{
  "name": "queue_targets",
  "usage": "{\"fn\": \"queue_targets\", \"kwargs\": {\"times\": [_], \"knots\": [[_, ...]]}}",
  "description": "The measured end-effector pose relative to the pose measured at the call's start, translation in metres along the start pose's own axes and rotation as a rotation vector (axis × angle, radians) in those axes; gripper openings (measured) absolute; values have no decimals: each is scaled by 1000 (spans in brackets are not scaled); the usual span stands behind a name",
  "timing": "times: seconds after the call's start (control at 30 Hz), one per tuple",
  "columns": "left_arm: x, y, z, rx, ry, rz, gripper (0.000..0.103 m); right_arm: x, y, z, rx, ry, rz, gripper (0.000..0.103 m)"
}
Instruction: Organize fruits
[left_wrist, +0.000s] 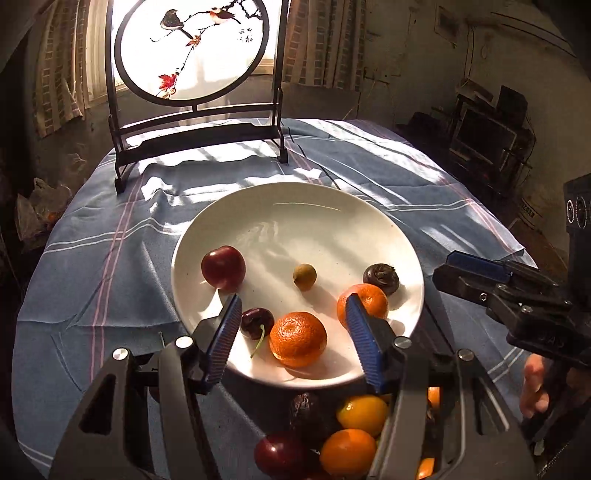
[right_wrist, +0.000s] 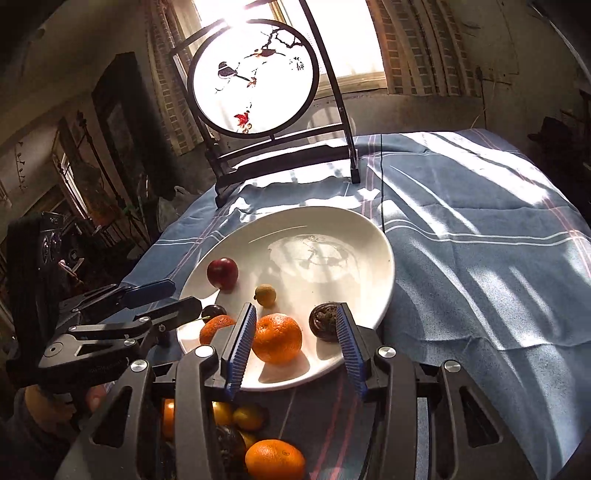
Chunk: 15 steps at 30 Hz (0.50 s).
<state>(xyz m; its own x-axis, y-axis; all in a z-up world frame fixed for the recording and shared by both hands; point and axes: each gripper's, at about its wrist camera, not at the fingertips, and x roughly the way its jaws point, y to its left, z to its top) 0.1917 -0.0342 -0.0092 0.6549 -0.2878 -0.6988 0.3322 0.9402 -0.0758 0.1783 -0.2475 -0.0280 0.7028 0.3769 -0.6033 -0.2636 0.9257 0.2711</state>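
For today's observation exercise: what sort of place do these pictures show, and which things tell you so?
Probably a lived-in room at home: curtained window, a table under a striped blue cloth, a round painted bird screen on it, and a white plate of fruit.

Left tongs (left_wrist: 291, 314) open w/ nothing gripped, over near rim of white plate (left_wrist: 325, 206); mandarin (left_wrist: 297, 339) and cherry (left_wrist: 256, 322) sit btwn them.

Both grippers hang side by side over the near rim of the white plate (left_wrist: 373, 376), angled down toward it, the left gripper (left_wrist: 291, 317) with its ribbed blue pads parted and gripping nothing, the right gripper (right_wrist: 295, 325) likewise parted and empty, a hand (left_wrist: 535, 384) behind it.
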Motion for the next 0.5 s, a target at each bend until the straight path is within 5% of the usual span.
{"fn": "queue_targets", "kwargs": {"times": [0.27, 0.5], "knots": [[-61, -21, -90, 74, 25, -41, 62, -57, -3, -77, 52, 2, 14, 45], [-58, -22, -138, 52, 83, -28, 56, -72, 7, -125, 54, 44, 32, 45]]}}
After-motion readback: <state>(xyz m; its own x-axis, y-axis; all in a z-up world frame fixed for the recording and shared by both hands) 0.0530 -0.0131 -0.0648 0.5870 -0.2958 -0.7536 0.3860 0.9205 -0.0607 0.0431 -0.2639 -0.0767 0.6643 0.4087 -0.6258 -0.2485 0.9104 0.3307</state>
